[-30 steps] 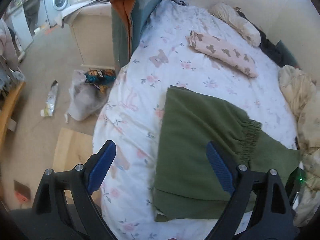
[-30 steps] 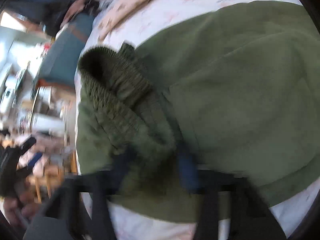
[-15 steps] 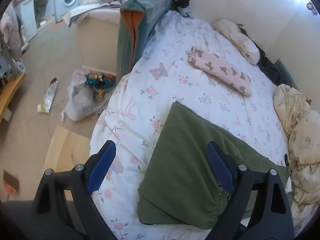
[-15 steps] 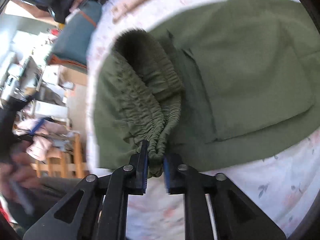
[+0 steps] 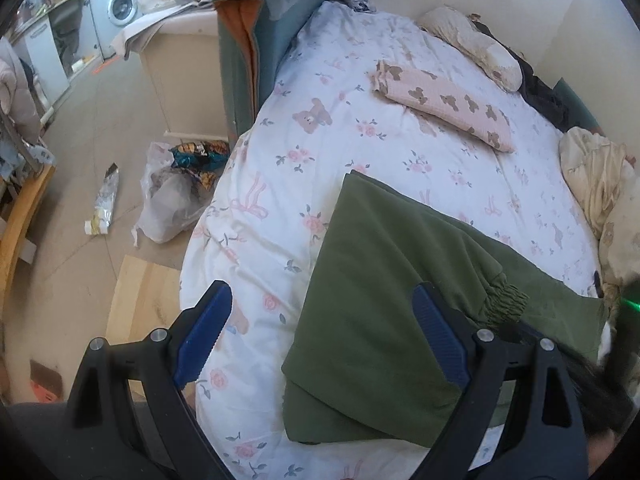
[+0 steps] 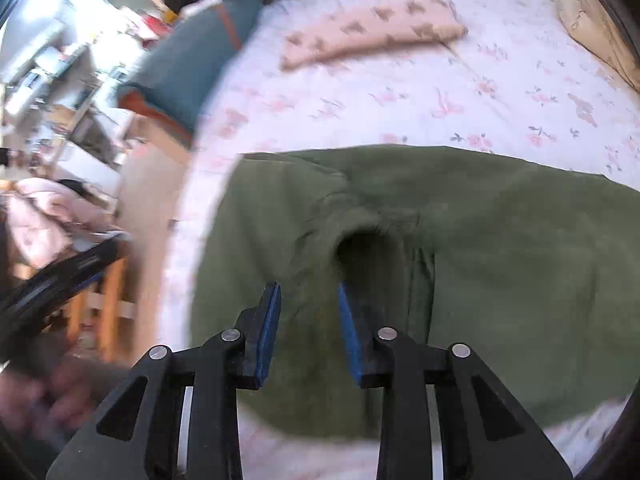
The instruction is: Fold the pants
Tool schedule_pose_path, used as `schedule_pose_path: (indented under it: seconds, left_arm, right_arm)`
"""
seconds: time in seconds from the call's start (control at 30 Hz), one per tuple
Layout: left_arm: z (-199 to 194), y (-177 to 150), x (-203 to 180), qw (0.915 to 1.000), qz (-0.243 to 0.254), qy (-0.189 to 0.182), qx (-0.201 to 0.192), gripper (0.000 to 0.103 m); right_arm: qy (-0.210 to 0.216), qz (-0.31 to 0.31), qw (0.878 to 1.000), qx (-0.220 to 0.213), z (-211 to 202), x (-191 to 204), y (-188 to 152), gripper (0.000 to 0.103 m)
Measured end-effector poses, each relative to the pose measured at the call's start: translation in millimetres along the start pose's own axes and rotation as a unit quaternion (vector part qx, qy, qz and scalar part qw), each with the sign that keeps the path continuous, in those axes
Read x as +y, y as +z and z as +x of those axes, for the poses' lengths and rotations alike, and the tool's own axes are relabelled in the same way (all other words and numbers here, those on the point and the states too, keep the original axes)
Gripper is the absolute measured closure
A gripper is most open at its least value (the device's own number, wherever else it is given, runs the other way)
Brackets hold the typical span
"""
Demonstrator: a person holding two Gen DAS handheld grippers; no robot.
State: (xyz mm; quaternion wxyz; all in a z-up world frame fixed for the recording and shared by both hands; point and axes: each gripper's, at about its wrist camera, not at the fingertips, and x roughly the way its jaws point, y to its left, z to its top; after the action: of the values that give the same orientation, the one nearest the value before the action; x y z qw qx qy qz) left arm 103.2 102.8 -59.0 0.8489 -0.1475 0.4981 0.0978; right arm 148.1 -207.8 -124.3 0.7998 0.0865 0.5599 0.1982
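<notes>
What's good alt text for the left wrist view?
Folded olive-green pants lie on a bed with a white floral duvet, seen past the open left gripper, whose blue-padded fingers hold nothing. A folded pink bear-print cloth lies farther up the bed; a plastic bag sits on the floor beside it.

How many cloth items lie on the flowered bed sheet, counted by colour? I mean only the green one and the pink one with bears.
Green: 1, the folded pants
Pink with bears: 1, a folded cloth
Total: 2
</notes>
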Motion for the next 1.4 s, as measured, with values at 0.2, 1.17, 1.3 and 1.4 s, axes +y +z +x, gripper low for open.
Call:
schedule_pose_path:
  seconds: [0.2,1.17,1.3,1.4]
  left_arm:
    - [12,4,-7,0.9998,-0.003,0.010,0.014,0.013]
    - [44,-33,-70,0.9926,0.045,-0.020,0.111,0.013]
    - [44,-29,-67,0.9929,0.028,-0.029,0.112,0.013]
    - [45,-24,-73,0.9933,0.037,-0.028,0.106,0.013]
  right_arm:
    - [-0.108,0.023,0.994,0.017,72,-42,27,0.076]
    - [-0.069,0.521,0.807,-0.270,-102,-325,-140,0.021]
    - [-0.109,0.542,0.774,-0.309,-142,-377,-128,0.020]
    - [-0.142,0.540,0.769,-0.312,-158,-401,-119,0.045]
